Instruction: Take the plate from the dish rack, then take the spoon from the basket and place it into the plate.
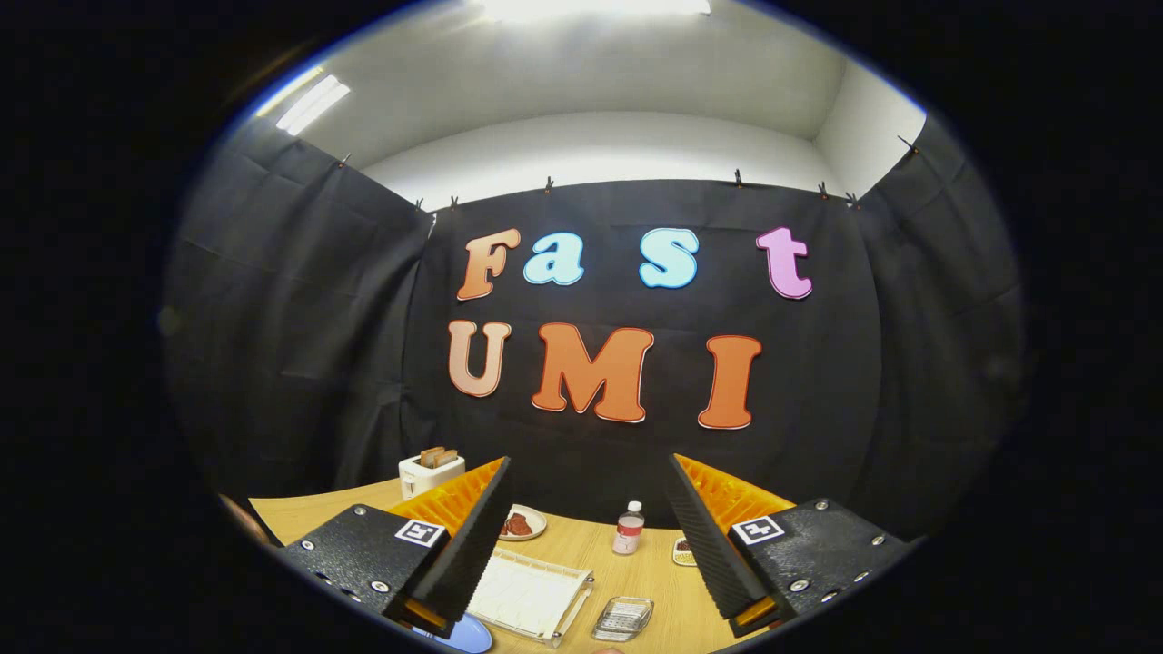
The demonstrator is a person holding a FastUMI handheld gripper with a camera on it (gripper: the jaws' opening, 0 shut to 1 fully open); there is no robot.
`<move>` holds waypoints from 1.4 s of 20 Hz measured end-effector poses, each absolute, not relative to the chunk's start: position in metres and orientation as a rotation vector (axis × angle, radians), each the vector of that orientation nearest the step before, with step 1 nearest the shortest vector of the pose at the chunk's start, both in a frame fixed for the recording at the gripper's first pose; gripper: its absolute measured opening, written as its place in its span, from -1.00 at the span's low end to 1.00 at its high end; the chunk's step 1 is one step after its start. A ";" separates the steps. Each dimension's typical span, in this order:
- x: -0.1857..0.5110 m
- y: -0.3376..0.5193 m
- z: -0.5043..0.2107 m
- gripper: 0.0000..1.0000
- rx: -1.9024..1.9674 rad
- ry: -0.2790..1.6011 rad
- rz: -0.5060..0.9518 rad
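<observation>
Plate, round blue (465, 634), was noted beside white slatted dish rack (530, 595); gripper (586, 545) was held spread, empty. Lowering squarely toward its rim is advised.

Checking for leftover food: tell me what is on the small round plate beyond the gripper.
The small round pale plate holds a dark reddish-brown piece of food. One finger of the open gripper covers the plate's near edge, so anything there is hidden.

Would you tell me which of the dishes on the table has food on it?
The round plate near the toaster holds reddish-brown food. The blue plate beside the gripper, whose fingers are open, looks bare.
</observation>
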State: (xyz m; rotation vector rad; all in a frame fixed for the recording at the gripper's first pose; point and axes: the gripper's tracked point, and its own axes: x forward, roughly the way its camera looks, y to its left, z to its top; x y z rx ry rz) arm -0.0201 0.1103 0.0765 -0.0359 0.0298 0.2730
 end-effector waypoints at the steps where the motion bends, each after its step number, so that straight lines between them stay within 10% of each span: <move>1: -0.019 0.110 0.075 0.97 -0.031 0.034 0.273; 28: 0.001 0.091 0.103 0.97 0.022 -0.075 0.302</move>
